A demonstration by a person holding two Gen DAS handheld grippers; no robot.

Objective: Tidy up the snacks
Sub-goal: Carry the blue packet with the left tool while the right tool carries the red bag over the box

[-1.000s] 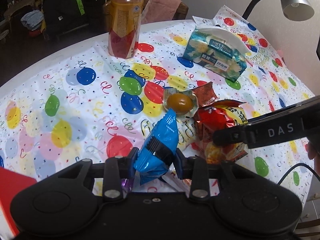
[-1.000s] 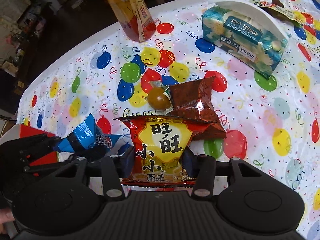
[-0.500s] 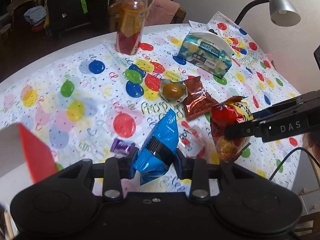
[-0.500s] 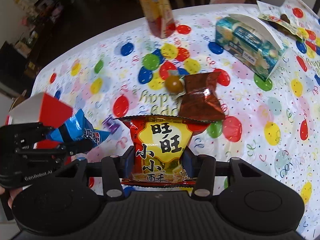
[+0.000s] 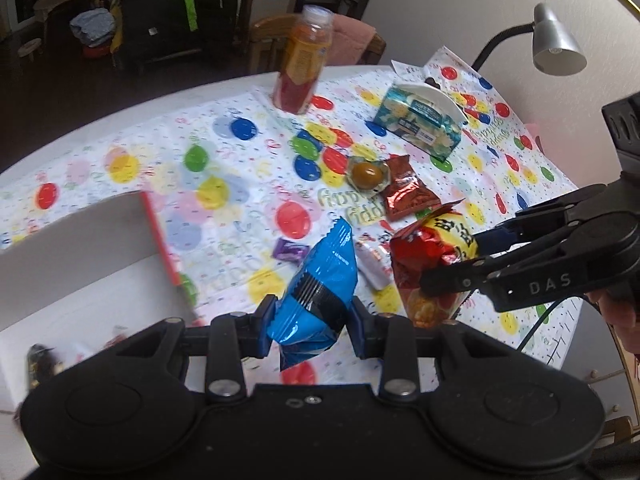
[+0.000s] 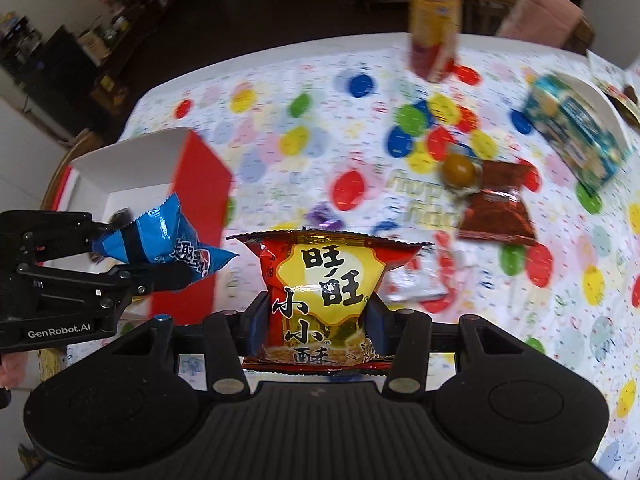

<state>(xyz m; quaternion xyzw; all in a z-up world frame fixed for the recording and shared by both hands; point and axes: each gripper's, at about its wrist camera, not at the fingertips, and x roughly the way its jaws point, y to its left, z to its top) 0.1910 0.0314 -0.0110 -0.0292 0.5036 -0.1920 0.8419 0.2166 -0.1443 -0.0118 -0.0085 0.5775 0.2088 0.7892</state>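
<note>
Left hand-held gripper (image 5: 312, 322): clamped on blue snack bag (image 5: 320, 292), beside red-and-white box (image 5: 80, 264). Right hand-held gripper (image 6: 316, 330): clamped on red snack bag (image 6: 324, 296), above worktop (image 6: 280, 96).

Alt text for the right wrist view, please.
The right tool grips a red and yellow snack bag above a balloon-print tablecloth. At left, the left tool holds a blue snack packet over a red and white box.

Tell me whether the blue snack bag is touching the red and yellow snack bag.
Apart. The right wrist view shows tablecloth between the blue snack bag in the left gripper and the red and yellow snack bag.
</note>
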